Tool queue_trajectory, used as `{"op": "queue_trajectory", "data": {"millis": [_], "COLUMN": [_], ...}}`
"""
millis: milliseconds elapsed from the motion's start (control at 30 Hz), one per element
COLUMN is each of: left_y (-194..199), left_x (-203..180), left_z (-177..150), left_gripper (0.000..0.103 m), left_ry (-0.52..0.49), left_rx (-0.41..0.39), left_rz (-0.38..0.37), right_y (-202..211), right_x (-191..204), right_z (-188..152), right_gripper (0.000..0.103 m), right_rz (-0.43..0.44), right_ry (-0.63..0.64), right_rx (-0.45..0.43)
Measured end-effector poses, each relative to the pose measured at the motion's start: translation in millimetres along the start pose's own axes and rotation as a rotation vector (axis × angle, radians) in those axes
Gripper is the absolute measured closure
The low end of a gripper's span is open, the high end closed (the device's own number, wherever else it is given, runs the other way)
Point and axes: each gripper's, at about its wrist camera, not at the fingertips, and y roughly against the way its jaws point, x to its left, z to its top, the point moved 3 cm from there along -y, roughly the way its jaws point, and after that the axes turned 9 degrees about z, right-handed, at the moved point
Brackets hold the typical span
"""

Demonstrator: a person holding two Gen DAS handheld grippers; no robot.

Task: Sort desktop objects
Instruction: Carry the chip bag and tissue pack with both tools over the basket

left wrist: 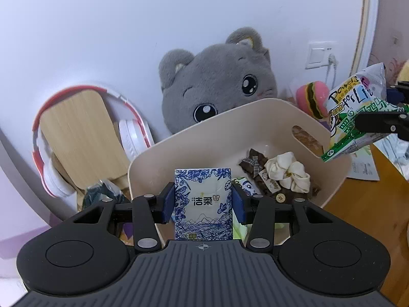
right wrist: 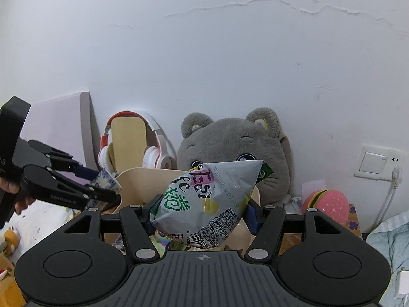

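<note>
My left gripper (left wrist: 203,202) is shut on a blue-and-white tissue pack (left wrist: 203,189) and holds it upright over the near rim of a beige bin (left wrist: 194,133). My right gripper (right wrist: 202,213) is shut on a grey-green snack bag (right wrist: 212,202) and holds it above the same bin (right wrist: 143,172). In the left wrist view the right gripper (left wrist: 383,120) with the snack bag (left wrist: 355,112) hangs over the bin's right rim. In the right wrist view the left gripper (right wrist: 102,184) with the tissue pack (right wrist: 107,180) is at the left. The bin holds a cream scrunchie (left wrist: 288,172) and brown bows (left wrist: 255,163).
A grey plush cat (left wrist: 219,76) leans on the wall behind the bin. Red-white headphones (left wrist: 127,130) hang on a wooden stand (left wrist: 81,133) at the left. A pink burger toy (right wrist: 329,202) and a wall socket (right wrist: 378,163) are at the right. The desk is wood (left wrist: 358,204).
</note>
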Motion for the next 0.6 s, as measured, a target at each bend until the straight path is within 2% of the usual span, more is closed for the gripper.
{"op": "queue_trajectory", "data": {"millis": [400,600], "left_y": [-44,-59], "left_x": [-13,-25], "left_z": [-6,-14], "left_gripper": [0.056,0.056], "left_ry": [-0.054,-0.084], "left_rx": [0.082,0.127], "left_rz": [0.022,-0.006], "right_y": [-55,-79], "right_x": [-1,0], "right_z": [-8,-21], "right_gripper": [0.042,0.042], "right_rz": [-0.062,-0.080], "right_ry": [0.028,0.049], "right_rx": [0.065,0.132]}}
